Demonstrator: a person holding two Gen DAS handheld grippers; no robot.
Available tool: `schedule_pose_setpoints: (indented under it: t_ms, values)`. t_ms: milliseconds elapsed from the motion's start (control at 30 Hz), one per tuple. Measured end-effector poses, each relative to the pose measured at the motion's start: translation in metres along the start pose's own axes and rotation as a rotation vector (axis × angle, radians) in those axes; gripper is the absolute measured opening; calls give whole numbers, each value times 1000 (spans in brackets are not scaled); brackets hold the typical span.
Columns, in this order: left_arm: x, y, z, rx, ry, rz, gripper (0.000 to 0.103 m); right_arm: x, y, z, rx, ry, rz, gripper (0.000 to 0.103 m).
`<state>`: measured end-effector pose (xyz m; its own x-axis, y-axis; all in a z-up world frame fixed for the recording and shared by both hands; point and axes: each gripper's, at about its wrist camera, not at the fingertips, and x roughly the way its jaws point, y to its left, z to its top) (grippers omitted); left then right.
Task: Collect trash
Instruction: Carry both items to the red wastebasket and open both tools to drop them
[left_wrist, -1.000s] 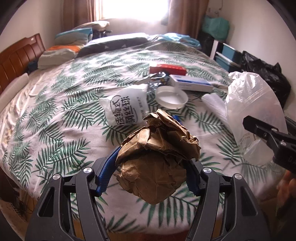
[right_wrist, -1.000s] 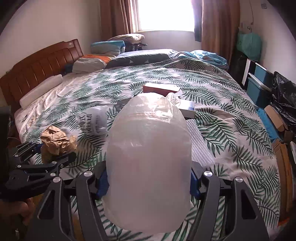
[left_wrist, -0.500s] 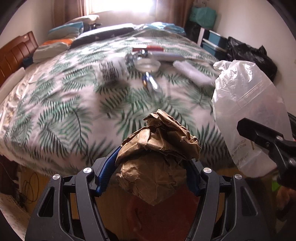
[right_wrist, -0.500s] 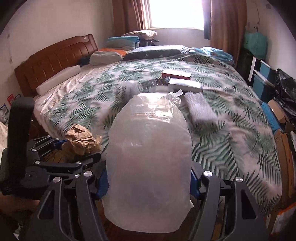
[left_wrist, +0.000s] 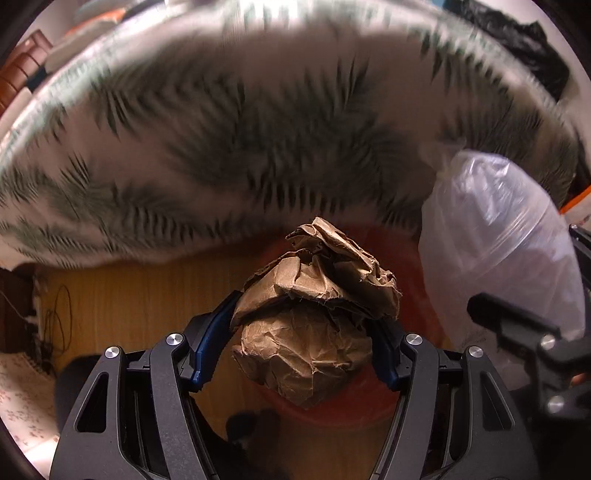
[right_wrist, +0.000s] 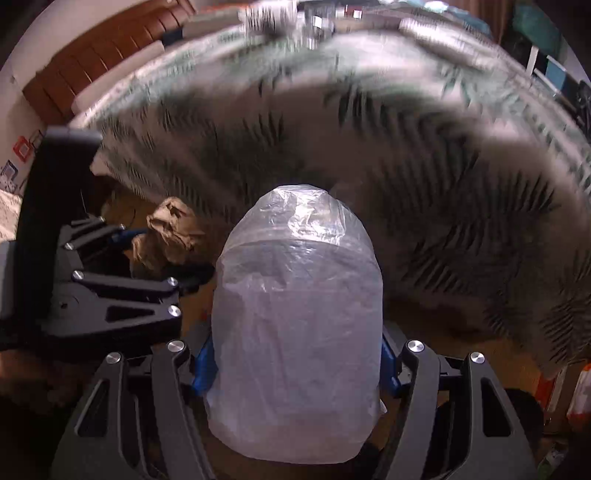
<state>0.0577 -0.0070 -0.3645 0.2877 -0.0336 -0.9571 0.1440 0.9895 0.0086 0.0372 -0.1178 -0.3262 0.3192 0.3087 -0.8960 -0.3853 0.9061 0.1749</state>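
Observation:
My left gripper (left_wrist: 295, 343) is shut on a crumpled brown paper ball (left_wrist: 314, 314) and holds it over a round reddish bin (left_wrist: 413, 376) on the wooden floor. My right gripper (right_wrist: 295, 354) is shut on a puffed clear plastic bag (right_wrist: 295, 317). The bag also shows at the right of the left wrist view (left_wrist: 495, 251). The paper ball shows at the left of the right wrist view (right_wrist: 166, 236), with the left gripper (right_wrist: 173, 258) beside the bag. Both views are tilted down past the bed's foot edge.
The bed with the leaf-print cover (left_wrist: 258, 129) fills the upper part of both views, blurred. Several leftover items lie far back on it (right_wrist: 306, 18). A black bag (left_wrist: 517, 48) sits at the far right. Cables (left_wrist: 55, 325) lie on the floor at left.
Both grippers have pulled back off the bed and tipped downward with their loads. The floor and the reddish bin have come into view beneath the paper ball.

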Motion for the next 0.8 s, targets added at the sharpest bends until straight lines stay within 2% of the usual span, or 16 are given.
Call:
schedule_pose_setpoints:
  t_ms: [200, 300, 500, 700, 800]
  values:
    - [43, 3, -6, 18, 130, 6, 65, 65, -10, -15, 1, 207, 21, 66]
    - [64, 4, -6, 9, 190, -2, 65, 92, -16, -19, 9, 275, 25, 66]
    - [92, 9, -2, -19, 270, -27, 65, 126, -12, -25, -9, 353, 34, 66]
    - [110, 12, 1, -19, 311, -29, 69, 151, -5, -30, -23, 411, 38, 68]
    - [114, 11, 1, -15, 314, -26, 70, 159, -1, -32, -32, 430, 34, 77]
